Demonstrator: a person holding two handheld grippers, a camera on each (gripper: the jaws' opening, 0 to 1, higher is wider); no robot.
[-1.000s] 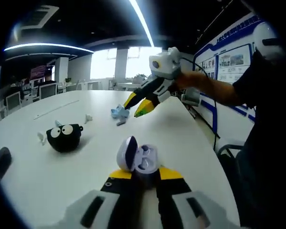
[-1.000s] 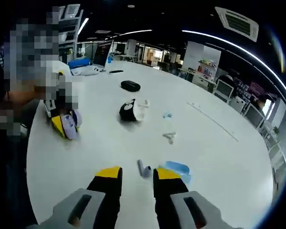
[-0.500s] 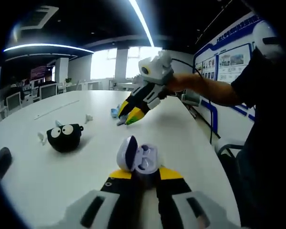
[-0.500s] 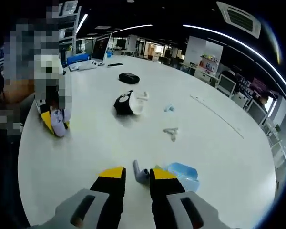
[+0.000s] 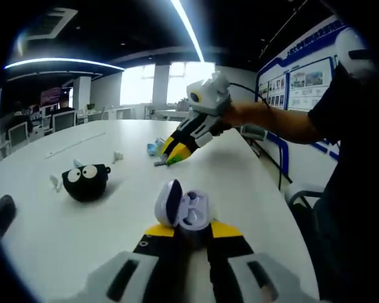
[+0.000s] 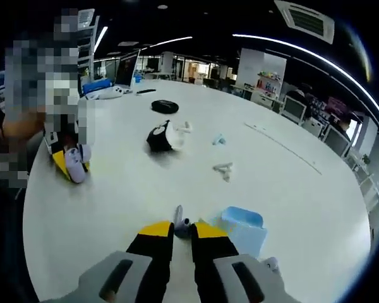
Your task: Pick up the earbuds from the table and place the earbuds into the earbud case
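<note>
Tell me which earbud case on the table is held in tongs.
The purple earbud case, open, clamped between the left tongs. The black googly-eyed case and the light blue case sit free on the table.

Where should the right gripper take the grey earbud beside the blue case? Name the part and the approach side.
Grip the earbud by its slim stem, which pokes up past the right gripper tips. Come from above on the bare-table side; the blue case crowds its other side.
</note>
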